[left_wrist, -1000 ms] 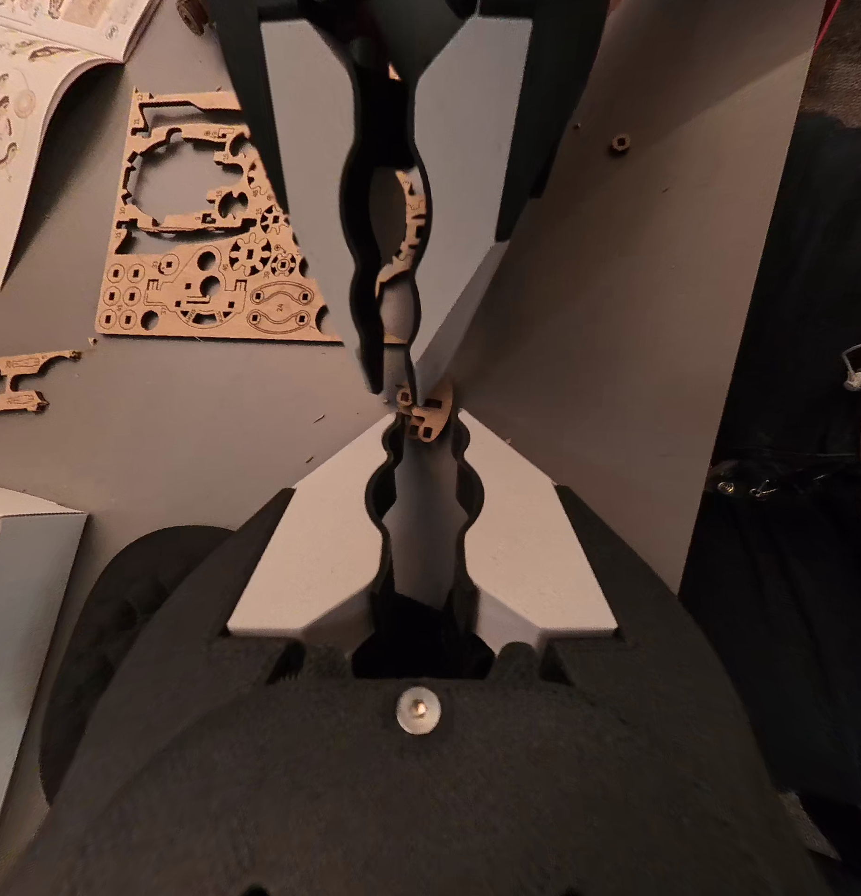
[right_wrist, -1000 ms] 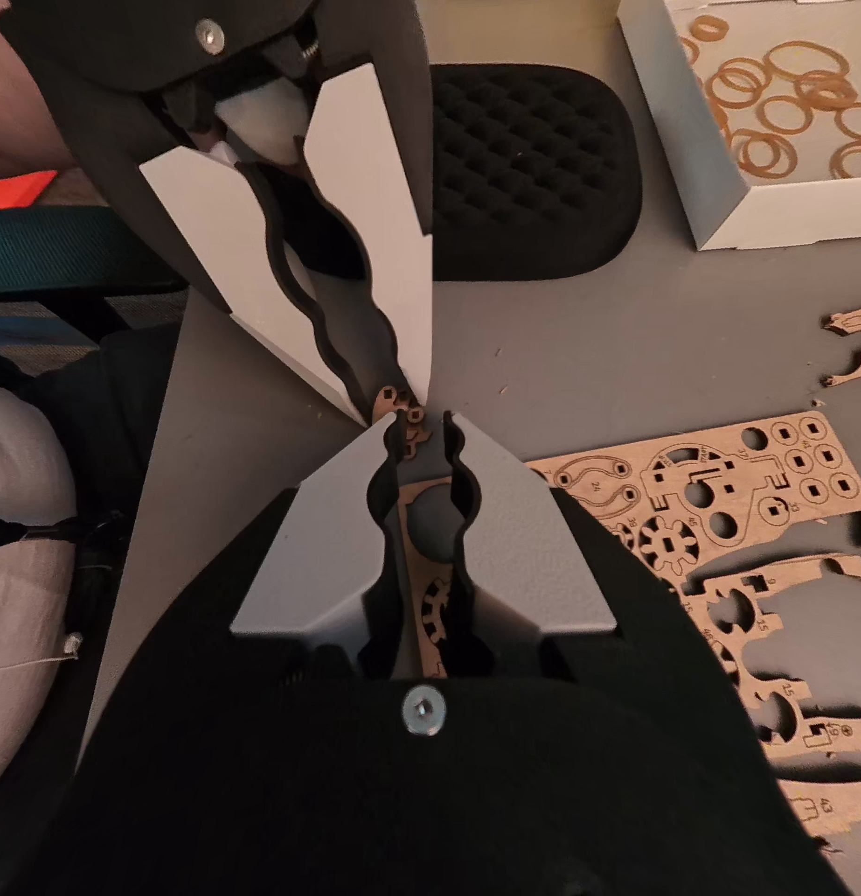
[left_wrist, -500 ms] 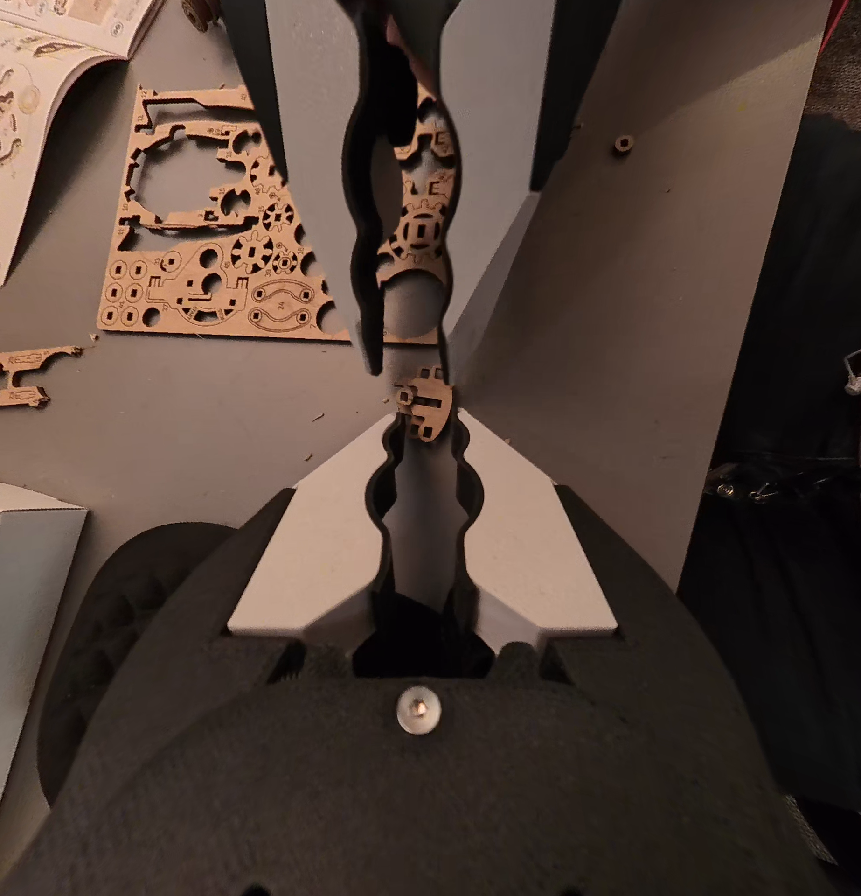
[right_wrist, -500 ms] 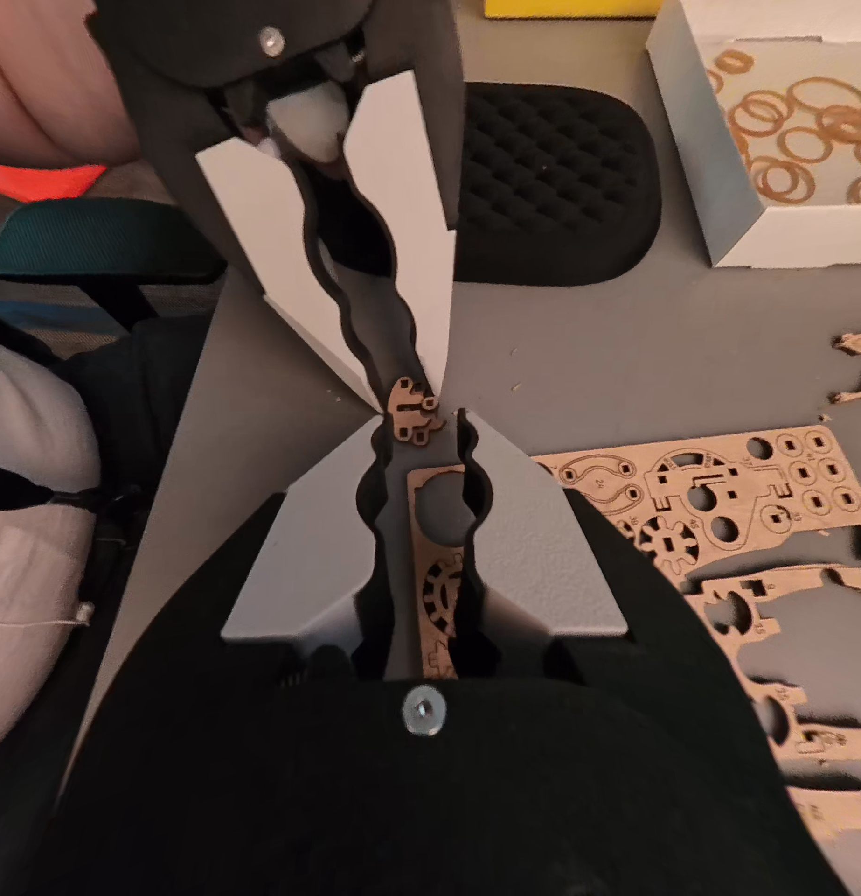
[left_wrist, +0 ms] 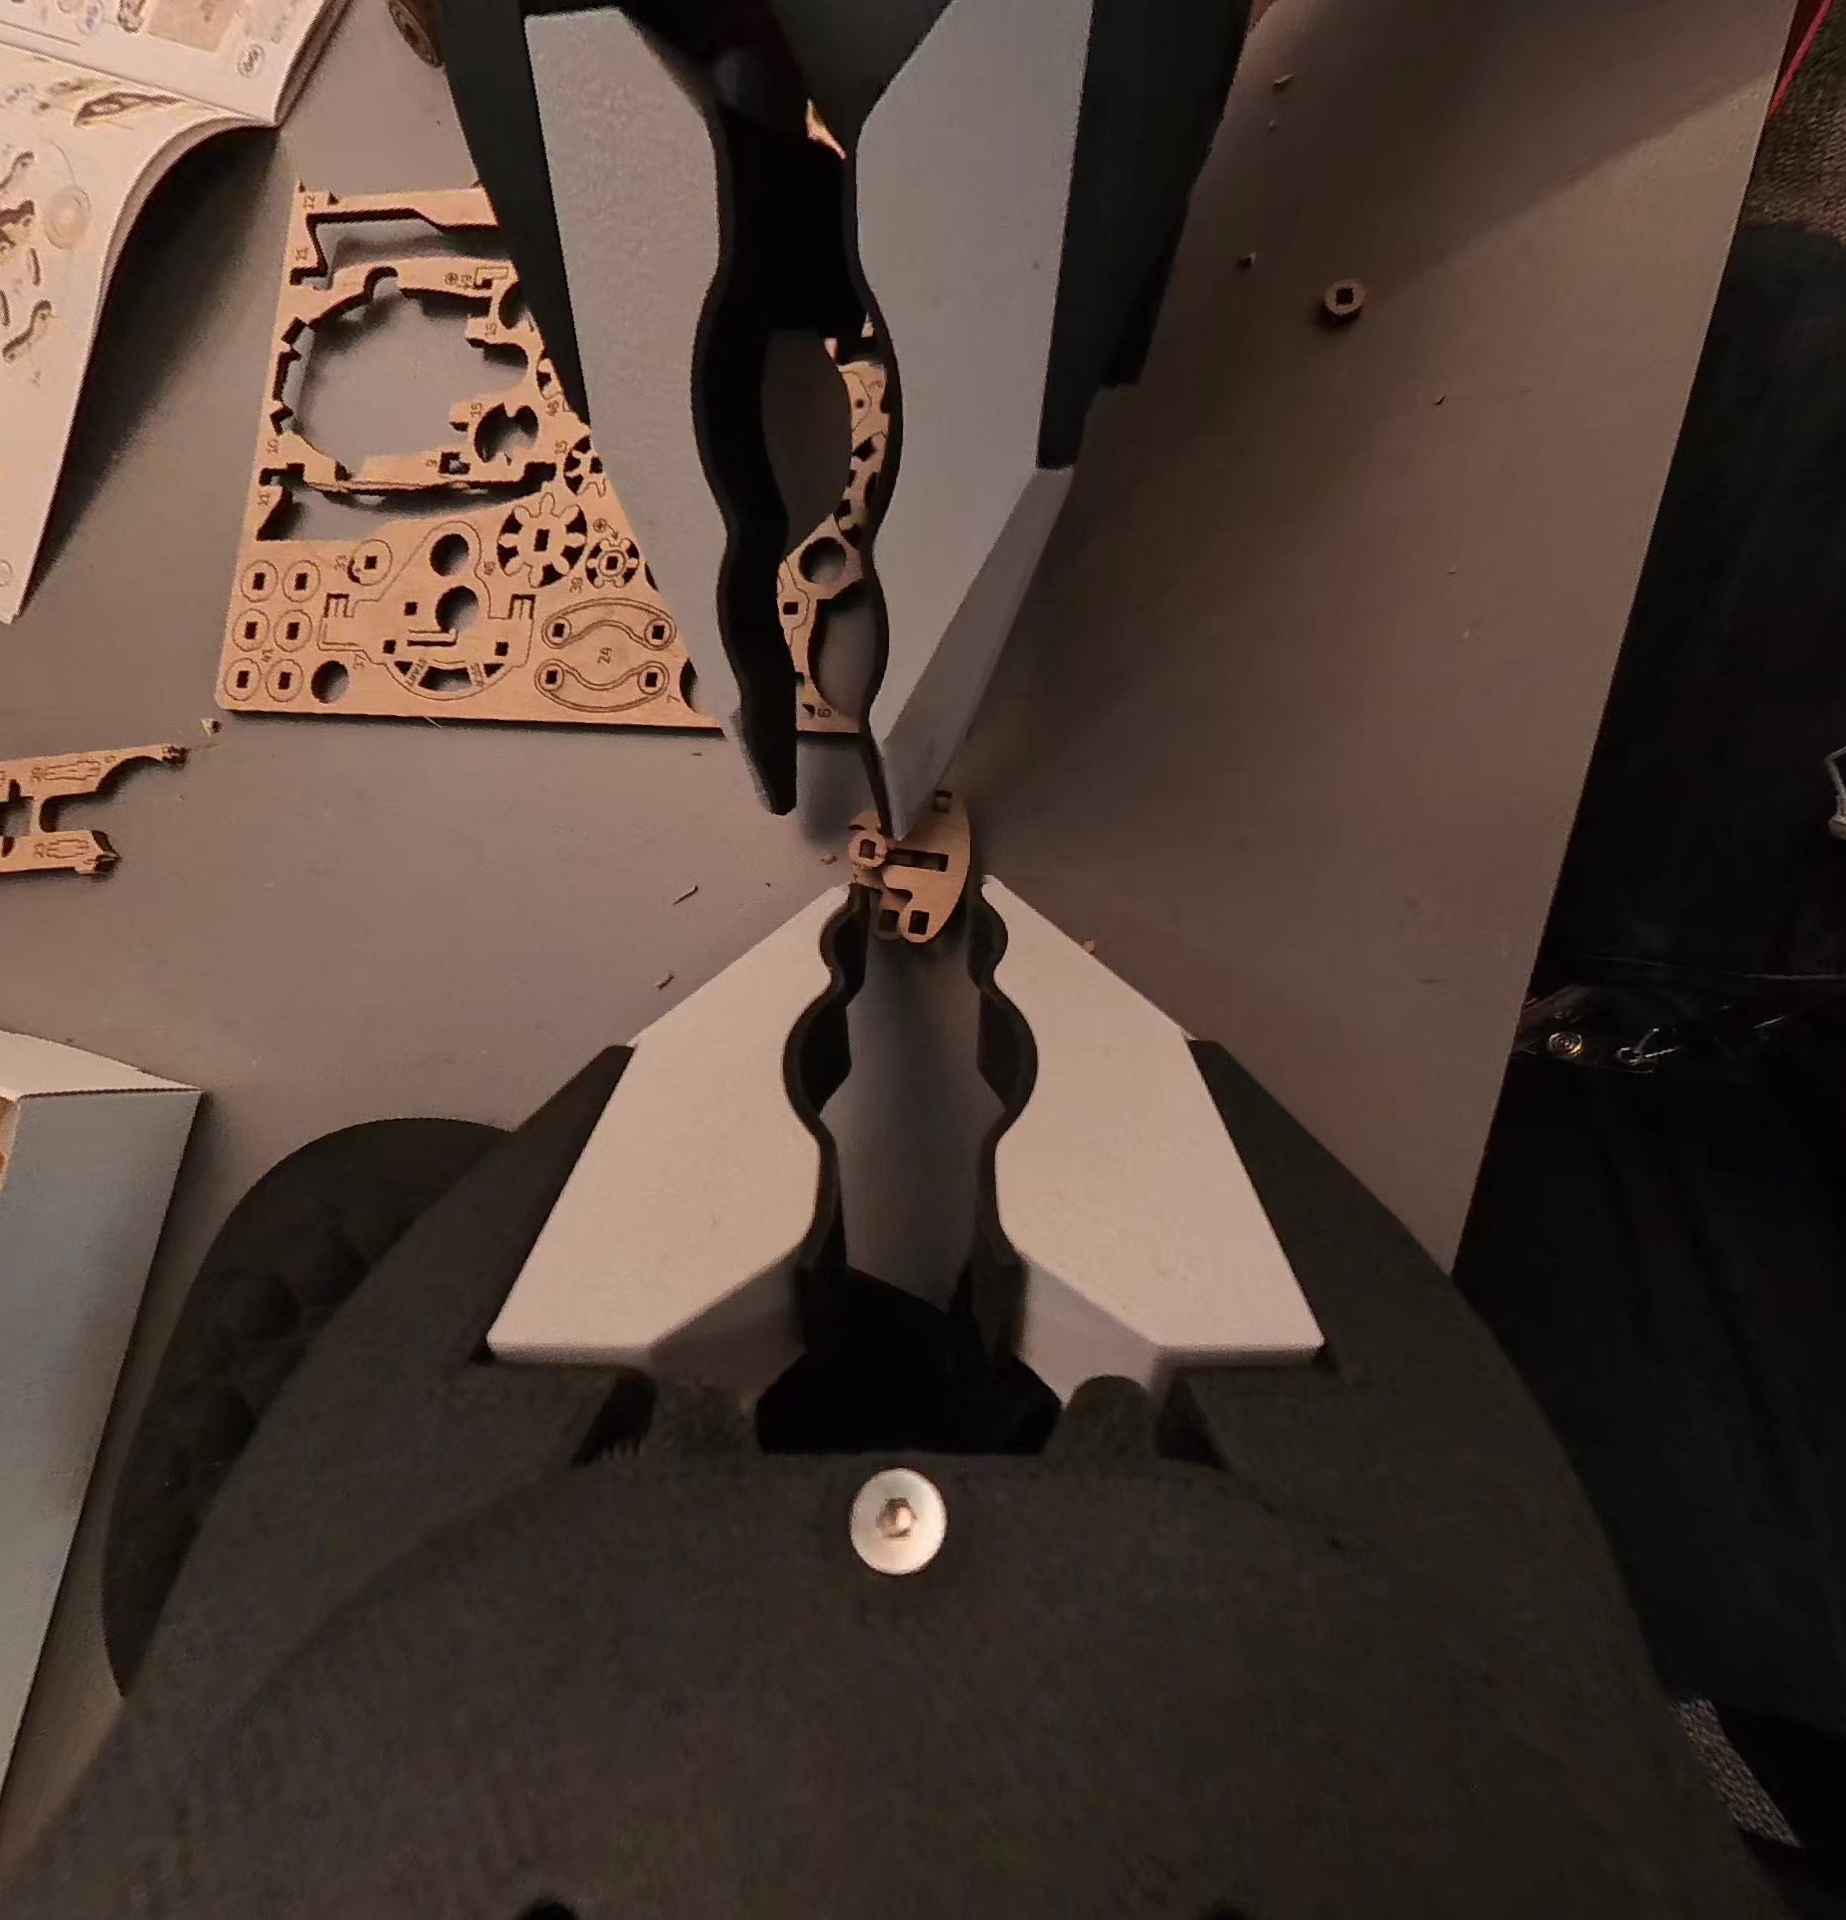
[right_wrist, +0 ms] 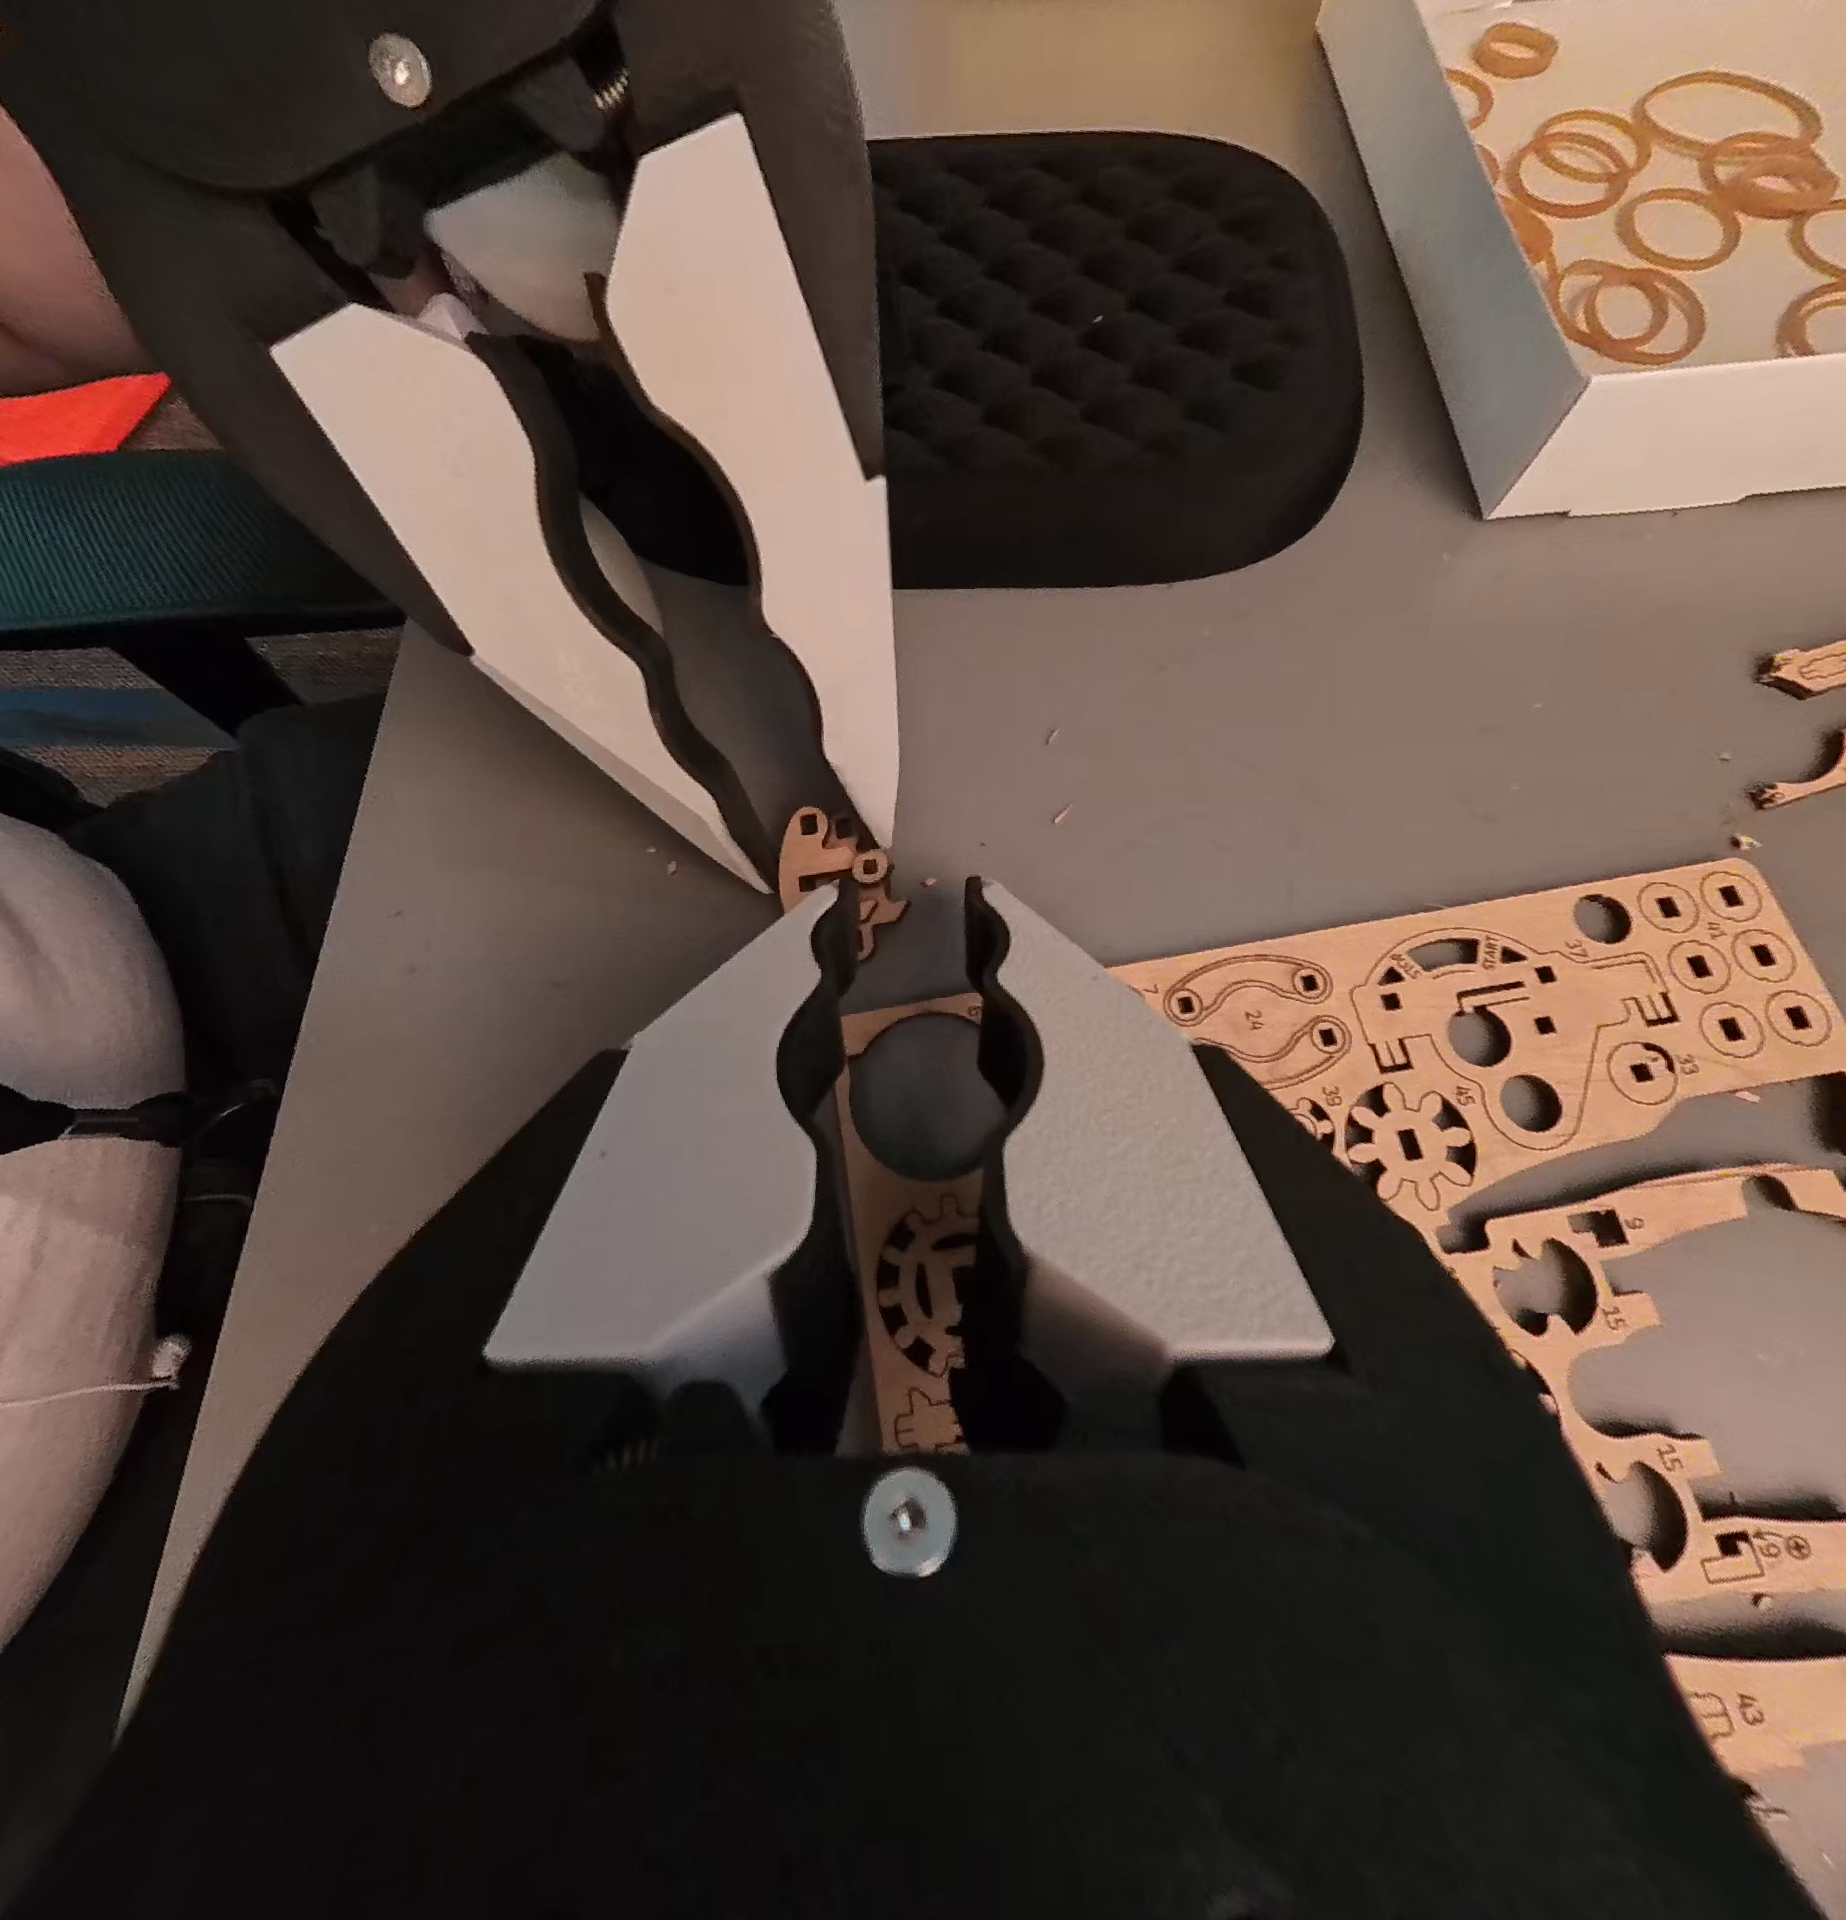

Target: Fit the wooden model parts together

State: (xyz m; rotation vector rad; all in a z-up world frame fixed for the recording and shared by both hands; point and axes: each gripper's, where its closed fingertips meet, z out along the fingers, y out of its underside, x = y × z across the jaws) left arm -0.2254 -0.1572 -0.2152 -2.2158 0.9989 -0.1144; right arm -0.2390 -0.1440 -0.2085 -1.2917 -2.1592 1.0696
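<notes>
A small oval wooden part [left_wrist: 924, 883] with slots is pinched at the tips of my left gripper [left_wrist: 916, 899], held just above the grey table [left_wrist: 1262, 623]. In the right wrist view the left gripper [right_wrist: 825, 857] comes in from the top left, shut on that part [right_wrist: 807, 847]. A tiny wooden peg piece [left_wrist: 867, 847] sits on the part's edge. My right gripper [right_wrist: 903, 896] faces it tip to tip, with its jaws a little apart and only table between them. In the left wrist view the right gripper [left_wrist: 834, 810] touches the peg piece with one fingertip [left_wrist: 886, 821].
A laser-cut wooden sheet [left_wrist: 431, 540] lies on the table and also shows in the right wrist view [right_wrist: 1521, 1091]. An open instruction booklet [left_wrist: 67, 260], a loose wooden strip [left_wrist: 36, 810], a small wooden ring [left_wrist: 1343, 301], a white box [right_wrist: 1677, 436] of rubber bands and a black foam pad [right_wrist: 1085, 364] lie around. The table edge [left_wrist: 1625, 727] is close. Only a small space, under 4 cm, lies between the two pairs of fingers.
Half a second ago the right gripper's jaws were wider and slightly back. Now they have narrowed and one tip rests against the peg piece. The left gripper keeps its hold.
</notes>
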